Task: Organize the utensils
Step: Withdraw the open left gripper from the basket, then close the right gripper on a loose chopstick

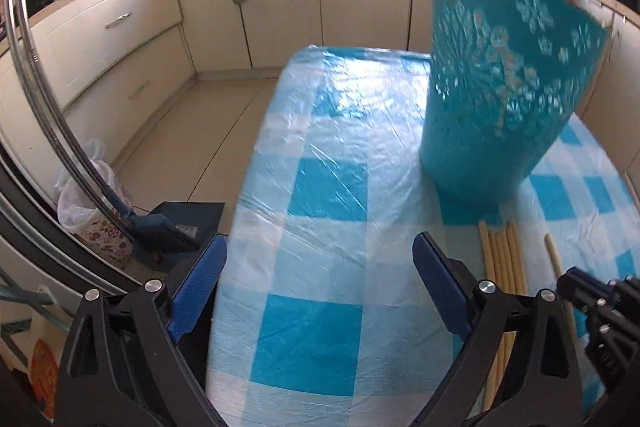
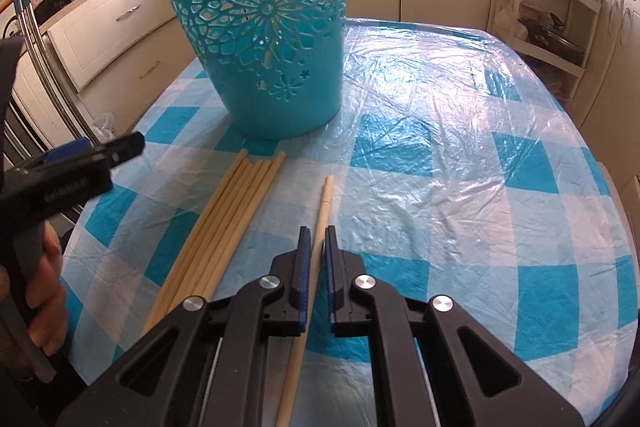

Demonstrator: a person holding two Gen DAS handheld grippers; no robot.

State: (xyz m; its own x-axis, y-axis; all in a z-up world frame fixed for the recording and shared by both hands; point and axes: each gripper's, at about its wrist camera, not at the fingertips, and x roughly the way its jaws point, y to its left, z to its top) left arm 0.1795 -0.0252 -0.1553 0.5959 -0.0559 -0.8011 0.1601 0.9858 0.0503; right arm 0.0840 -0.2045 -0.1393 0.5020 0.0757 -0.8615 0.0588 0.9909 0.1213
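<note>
Fig.: utensil sorting, pick-up step. Right gripper (image 2: pixel 316 239) low over checked tablecloth (image 2: pixel 460 155), jaws nearly together around single chopstick (image 2: pixel 325 203); pads alongside the stick, firm clamp vs. bare contact not clear from right wrist view, stick apparently flat on cloth. Bundle of remaining chopsticks (image 2: pixel 236 211) just left of it, tips near foot of teal perforated basket (image 2: pixel 264 39), upright at far side of table. Through basket cut-outs, pale sticks visible inside, so sorting judged partly done. Left gripper (image 1: pixel 320 267) w/ jaws wide apart, nothing between them, over bare cloth beside the bundle; basket blurred in left wrist view. Next move, as judged: secure pinch on lone stick, lift, tilt tip upward, carry over basket rim, drop in. Care req'd: thin round stick prone to roll or pivot in pads.
</note>
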